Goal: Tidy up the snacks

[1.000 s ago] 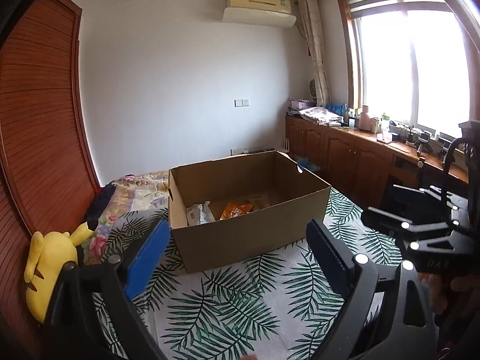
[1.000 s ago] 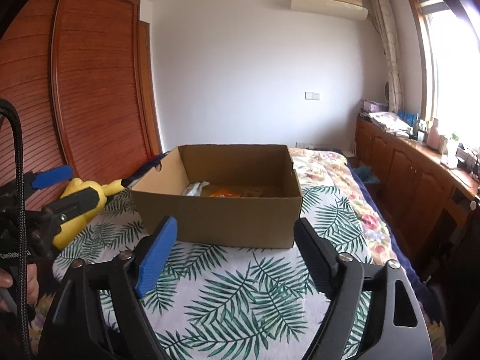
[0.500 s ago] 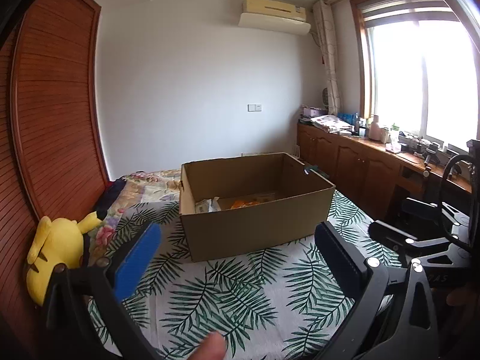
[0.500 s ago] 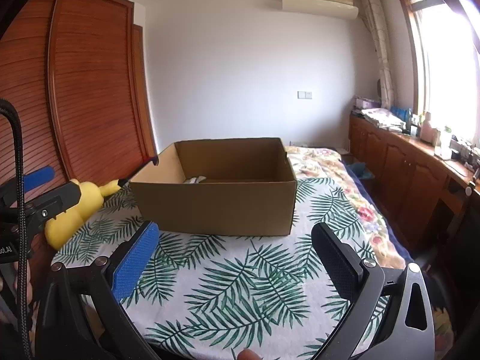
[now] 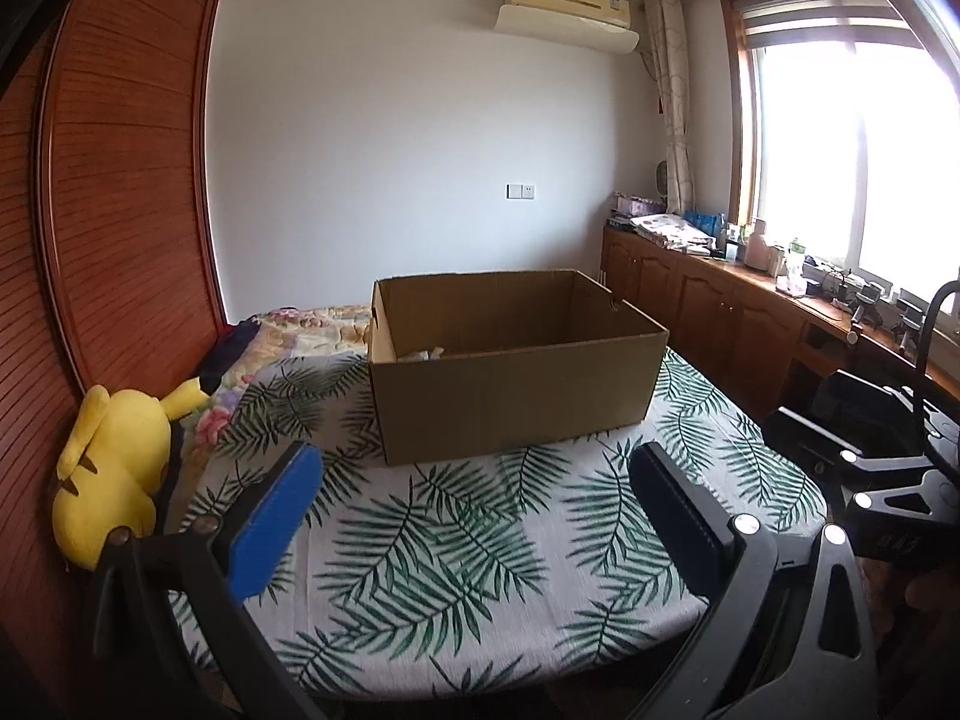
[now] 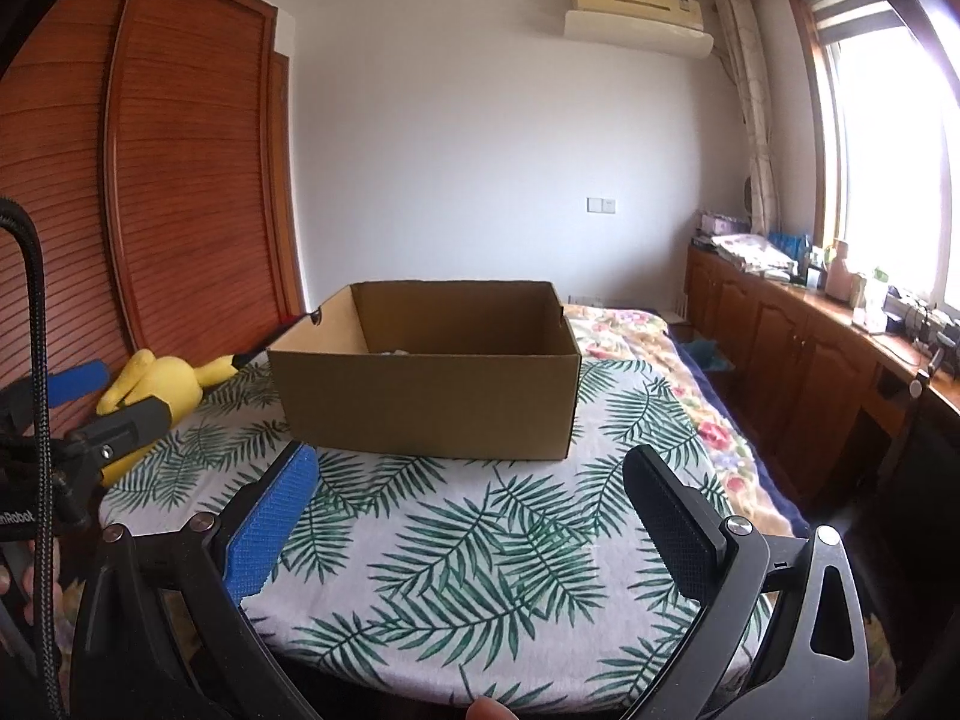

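Leaf-print bedspread (image 5: pixel 456 546), cardboard box (image 5: pixel 516 396) on it, both tools agape

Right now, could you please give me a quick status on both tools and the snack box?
Left tool open, empty. Right tool open, empty. Box upright on leaf-print cloth, open-topped, contents barely visible. Nothing between tools and box.

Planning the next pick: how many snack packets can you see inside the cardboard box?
1: a whitish packet shows just over the near wall of the cardboard box, toward its left end. That wall hides the floor, so more may lie inside.
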{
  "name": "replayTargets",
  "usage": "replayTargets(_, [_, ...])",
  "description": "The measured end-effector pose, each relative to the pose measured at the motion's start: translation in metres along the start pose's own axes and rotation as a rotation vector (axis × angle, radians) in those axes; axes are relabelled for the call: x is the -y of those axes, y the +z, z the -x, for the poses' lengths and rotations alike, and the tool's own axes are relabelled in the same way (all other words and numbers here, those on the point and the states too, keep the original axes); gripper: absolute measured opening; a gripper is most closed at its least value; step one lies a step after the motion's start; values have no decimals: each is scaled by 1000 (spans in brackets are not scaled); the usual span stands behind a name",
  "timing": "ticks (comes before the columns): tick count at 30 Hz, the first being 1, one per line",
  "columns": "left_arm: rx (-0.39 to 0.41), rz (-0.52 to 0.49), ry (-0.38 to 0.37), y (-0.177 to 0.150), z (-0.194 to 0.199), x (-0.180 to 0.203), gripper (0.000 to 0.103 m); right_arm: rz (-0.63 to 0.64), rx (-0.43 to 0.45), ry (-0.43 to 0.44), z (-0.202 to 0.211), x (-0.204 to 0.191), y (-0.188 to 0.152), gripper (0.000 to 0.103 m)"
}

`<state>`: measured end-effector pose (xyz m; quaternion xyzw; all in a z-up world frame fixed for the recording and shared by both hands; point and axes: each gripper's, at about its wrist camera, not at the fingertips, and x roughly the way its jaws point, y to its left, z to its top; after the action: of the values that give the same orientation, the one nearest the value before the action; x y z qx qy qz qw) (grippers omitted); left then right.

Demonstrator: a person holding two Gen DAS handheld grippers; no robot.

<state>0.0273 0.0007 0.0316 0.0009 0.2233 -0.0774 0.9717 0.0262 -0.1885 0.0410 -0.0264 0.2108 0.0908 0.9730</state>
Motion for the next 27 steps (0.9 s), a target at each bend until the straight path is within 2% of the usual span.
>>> replayTargets(9, [-16, 1, -2, -13, 4, 0, 103, 7, 2, -1, 7, -10, -10, 103])
replayTargets(27, [-9, 16, 18, -15, 9, -8, 103, -3, -4, -15, 3, -8, -16, 103])
